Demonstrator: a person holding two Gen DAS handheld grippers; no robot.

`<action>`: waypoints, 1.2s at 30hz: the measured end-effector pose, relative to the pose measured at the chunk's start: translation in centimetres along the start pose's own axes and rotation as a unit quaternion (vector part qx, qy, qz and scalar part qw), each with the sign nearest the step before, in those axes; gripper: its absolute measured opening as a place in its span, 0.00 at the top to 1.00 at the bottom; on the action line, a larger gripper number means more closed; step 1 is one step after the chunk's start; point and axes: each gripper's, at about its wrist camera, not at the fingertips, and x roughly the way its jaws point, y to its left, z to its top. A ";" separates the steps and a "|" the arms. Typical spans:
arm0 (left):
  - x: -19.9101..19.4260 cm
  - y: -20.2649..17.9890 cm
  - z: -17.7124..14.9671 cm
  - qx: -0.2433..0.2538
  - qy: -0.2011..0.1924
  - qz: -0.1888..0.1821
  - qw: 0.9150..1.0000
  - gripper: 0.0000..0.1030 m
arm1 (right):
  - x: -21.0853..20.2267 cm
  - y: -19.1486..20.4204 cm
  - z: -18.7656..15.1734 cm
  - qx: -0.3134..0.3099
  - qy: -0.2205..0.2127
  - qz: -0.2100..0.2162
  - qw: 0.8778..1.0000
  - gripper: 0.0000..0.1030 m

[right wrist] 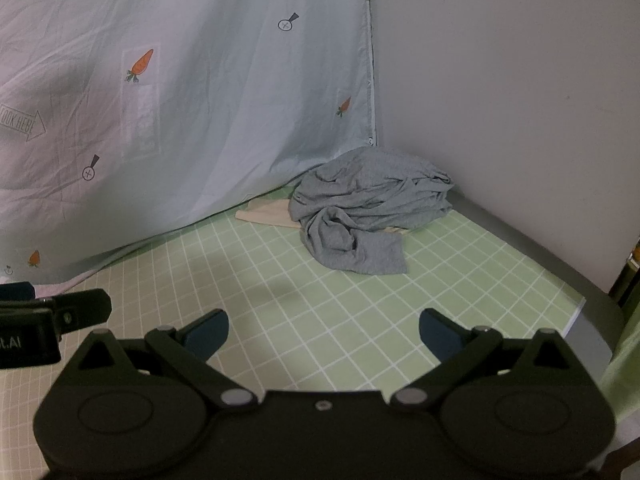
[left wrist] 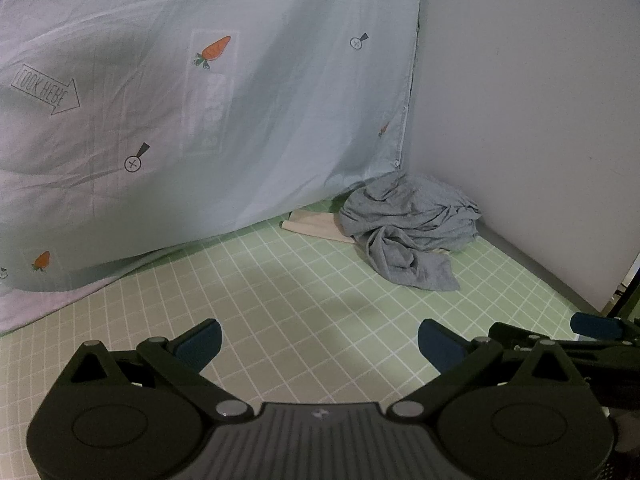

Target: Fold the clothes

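From your left wrist view, the gray shirt (left wrist: 408,226) lies crumpled in the far corner, on top of a beige cloth (left wrist: 312,226) and against the hanging sheet (left wrist: 200,100). Grab blindly and you may lift both, or snag the sheet. Your left gripper (left wrist: 320,346) is spread wide, empty, over the green checked cover (left wrist: 280,300).

From your right wrist view, the shirt (right wrist: 360,212) is well ahead; bunched folds hide its edges. Your right gripper (right wrist: 324,334) is equally wide, holding nothing.
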 end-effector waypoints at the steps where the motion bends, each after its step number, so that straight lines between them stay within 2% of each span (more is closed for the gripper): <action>1: 0.0 0.0 0.0 0.000 0.000 0.000 1.000 0.00 | 0.0 0.0 0.0 0.000 0.000 0.000 1.000 0.00; 28: 0.5 -0.4 0.2 -0.004 0.007 0.010 1.000 0.00 | 0.2 -0.1 0.1 0.001 0.004 -0.001 1.000 0.00; 36: 2.3 -1.0 1.5 -0.017 0.007 0.022 1.000 0.00 | 1.9 -2.1 1.7 0.017 -0.009 -0.010 1.000 0.00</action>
